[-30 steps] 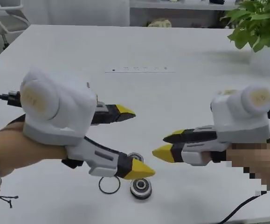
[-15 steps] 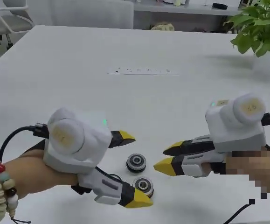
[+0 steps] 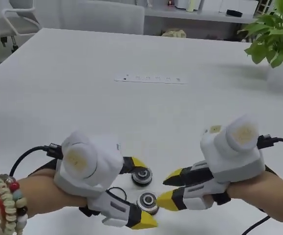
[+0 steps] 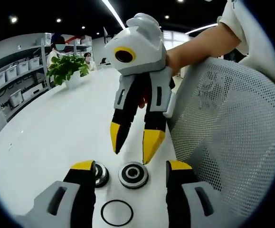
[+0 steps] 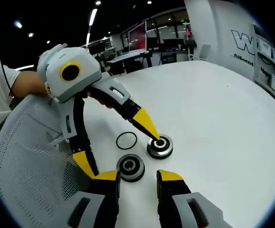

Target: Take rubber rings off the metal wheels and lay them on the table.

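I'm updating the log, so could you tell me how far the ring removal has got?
Done: one rubber ring lies loose on the table. In hand: nothing gripped; the left gripper and right gripper, both open, hover at the two metal wheels. Remaining: both wheels show dark bands, so rings probably need pulling off.

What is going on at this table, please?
A person holds a gripper in each hand by two metal wheels on the white table. The left gripper is open, one jaw tip at a wheel. The right gripper, also open, points at them from the opposite side. One rubber ring lies loose on the table beside the wheels.
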Motion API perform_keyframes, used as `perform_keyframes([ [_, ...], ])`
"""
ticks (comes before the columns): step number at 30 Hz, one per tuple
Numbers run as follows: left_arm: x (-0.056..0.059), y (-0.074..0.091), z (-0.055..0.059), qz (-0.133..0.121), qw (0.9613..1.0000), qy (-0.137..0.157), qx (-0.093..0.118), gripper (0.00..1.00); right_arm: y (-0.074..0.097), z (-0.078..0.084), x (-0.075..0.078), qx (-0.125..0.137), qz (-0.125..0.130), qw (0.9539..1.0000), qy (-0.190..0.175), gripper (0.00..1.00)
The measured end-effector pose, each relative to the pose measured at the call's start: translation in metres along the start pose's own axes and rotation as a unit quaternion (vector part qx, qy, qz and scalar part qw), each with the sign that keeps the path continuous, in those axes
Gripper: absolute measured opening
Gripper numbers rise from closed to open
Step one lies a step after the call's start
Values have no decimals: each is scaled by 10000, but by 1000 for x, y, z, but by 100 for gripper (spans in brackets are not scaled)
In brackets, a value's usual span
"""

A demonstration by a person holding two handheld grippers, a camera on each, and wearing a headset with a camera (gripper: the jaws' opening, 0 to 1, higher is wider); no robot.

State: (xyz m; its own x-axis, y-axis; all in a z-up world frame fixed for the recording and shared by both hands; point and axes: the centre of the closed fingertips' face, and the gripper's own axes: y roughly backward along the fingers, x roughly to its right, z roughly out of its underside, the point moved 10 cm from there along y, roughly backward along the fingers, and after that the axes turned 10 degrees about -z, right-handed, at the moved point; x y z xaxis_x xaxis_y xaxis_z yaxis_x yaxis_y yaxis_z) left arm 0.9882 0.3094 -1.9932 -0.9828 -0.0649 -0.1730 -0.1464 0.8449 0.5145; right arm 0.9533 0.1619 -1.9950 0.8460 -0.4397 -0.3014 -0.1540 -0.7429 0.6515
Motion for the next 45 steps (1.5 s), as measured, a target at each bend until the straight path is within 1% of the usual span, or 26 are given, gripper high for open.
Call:
perform_keyframes([
  [2,-3,2,1,-14,10000,92,19,42,-3,1,-1,-105,15,9999,82,27],
  [4,-4,2,3,-30,9999,93,24,34,-5,1,-1,-145,86,9997,177,24],
  [6,-3,1,5,-102,9999,99,10,34,-7,1,-3,-183,82,9995,238,22],
  [7,-2,1,7,-70,9999,65,-44,34,-10,0,-4,-101,56,9995,301,21],
  [10,-2,1,9,-23,9999,35,-93,32,-11,-1,-4,-151,62,9993,343,20],
  [12,-2,1,9,3,9999,85,-61,30,-8,-1,-2,-167,78,9994,293,21],
  [15,-2,2,9,38,9998,199,-14,26,-4,1,0,-107,-8,9999,114,19],
  [17,-2,1,10,23,9998,181,-34,21,-6,3,0,-180,51,9997,144,22],
  [18,-2,0,11,34,9999,143,-64,17,-7,2,-1,-155,-3,9998,146,23],
  [20,-1,-1,13,46,9998,128,-122,15,-10,4,-4,-228,-76,9996,143,24],
  [21,-1,-2,15,6,9996,158,-216,13,-13,5,-5,-363,-91,9989,274,24],
  [22,-1,-3,14,-5,9995,302,-132,13,-15,6,-6,-393,-91,9987,313,24],
  [25,0,-2,15,20,9999,103,-99,12,-18,6,-7,-420,-82,9985,347,26],
  [26,0,-2,15,28,9998,151,-106,12,-18,5,-6,-341,-9,9987,379,26],
  [28,0,-3,15,30,9998,146,-92,12,-18,4,-5,-297,20,9989,368,26],
  [30,-1,-2,15,36,9999,152,-66,12,-20,5,-4,-319,50,9989,353,25],
  [31,0,-2,16,37,9999,145,-39,12,-20,7,-3,-397,59,9984,391,24],
  [32,0,-2,17,60,9999,126,-11,11,-19,6,-2,-365,44,9979,542,24],
  [34,2,-2,17,132,9998,151,77,8,-19,7,-3,-365,2,9986,395,22],
  [38,2,0,17,115,9998,163,97,8,-16,7,-1,-355,-21,9983,453,20],
  [39,2,1,17,115,9997,167,98,8,-16,7,-2,-380,-31,9980,498,18],
  [40,2,0,17,115,9997,169,97,8,-15,8,0,-533,62,9969,576,15],
  [41,2,0,17,111,9997,169,99,8,-15,8,-2,-502,8,9970,589,12],
  [43,2,1,18,110,9997,166,109,8,-13,9,-2,-664,33,9948,778,6],
  [44,2,1,19,111,9997,175,125,8,-13,8,-2,-655,72,9944,829,2],
  [45,2,1,19,111,9997,187,136,8,-14,8,-2,-655,75,9944,824,2],
])
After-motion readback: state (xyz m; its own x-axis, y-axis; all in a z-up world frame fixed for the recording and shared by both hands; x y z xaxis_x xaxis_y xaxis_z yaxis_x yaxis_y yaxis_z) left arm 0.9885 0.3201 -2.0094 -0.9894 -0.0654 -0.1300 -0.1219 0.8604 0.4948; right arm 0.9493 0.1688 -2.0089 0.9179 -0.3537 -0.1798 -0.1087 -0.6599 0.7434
